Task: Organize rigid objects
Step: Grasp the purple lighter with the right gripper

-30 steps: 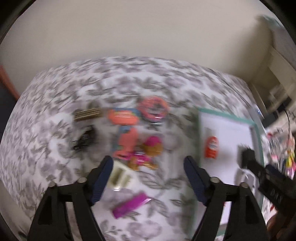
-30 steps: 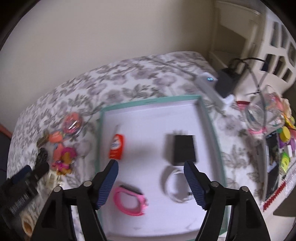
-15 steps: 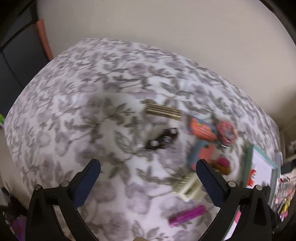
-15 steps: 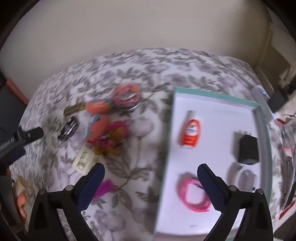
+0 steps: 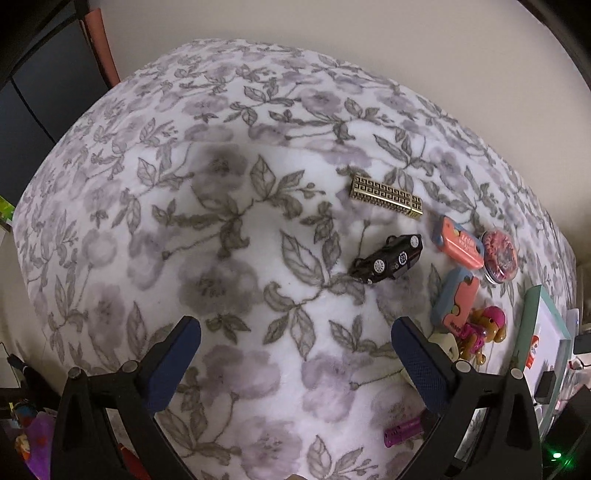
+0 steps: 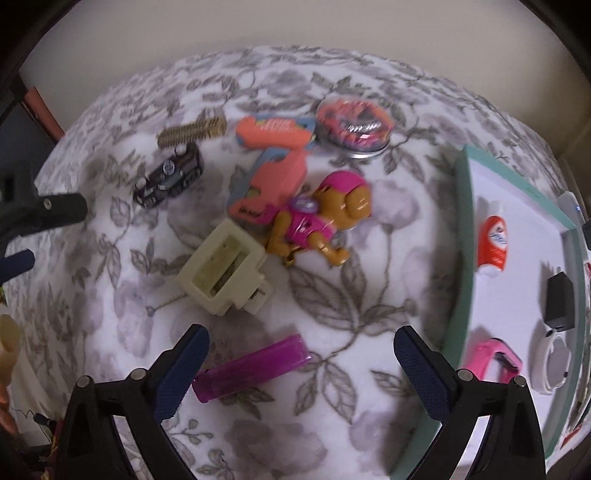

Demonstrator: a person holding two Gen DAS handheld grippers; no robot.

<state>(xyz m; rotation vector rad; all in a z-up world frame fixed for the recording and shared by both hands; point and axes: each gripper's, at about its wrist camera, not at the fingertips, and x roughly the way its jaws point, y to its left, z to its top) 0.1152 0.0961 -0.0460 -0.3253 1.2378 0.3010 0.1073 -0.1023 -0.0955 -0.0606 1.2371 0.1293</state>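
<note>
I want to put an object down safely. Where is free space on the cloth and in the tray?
Cloth is bare left of the toy car. The tray is bare at its near-left corner. Crowded around the puppy figure.

We see a white cloth [image 5: 229,258] printed with grey-purple flowers and leaves spread over the whole surface, a plain cream wall [image 5: 332,33] behind it, and dark furniture [image 5: 33,74] with a reddish edge at far left.

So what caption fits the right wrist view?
Open right gripper poised above a purple lighter among toys on a floral cloth.
</note>
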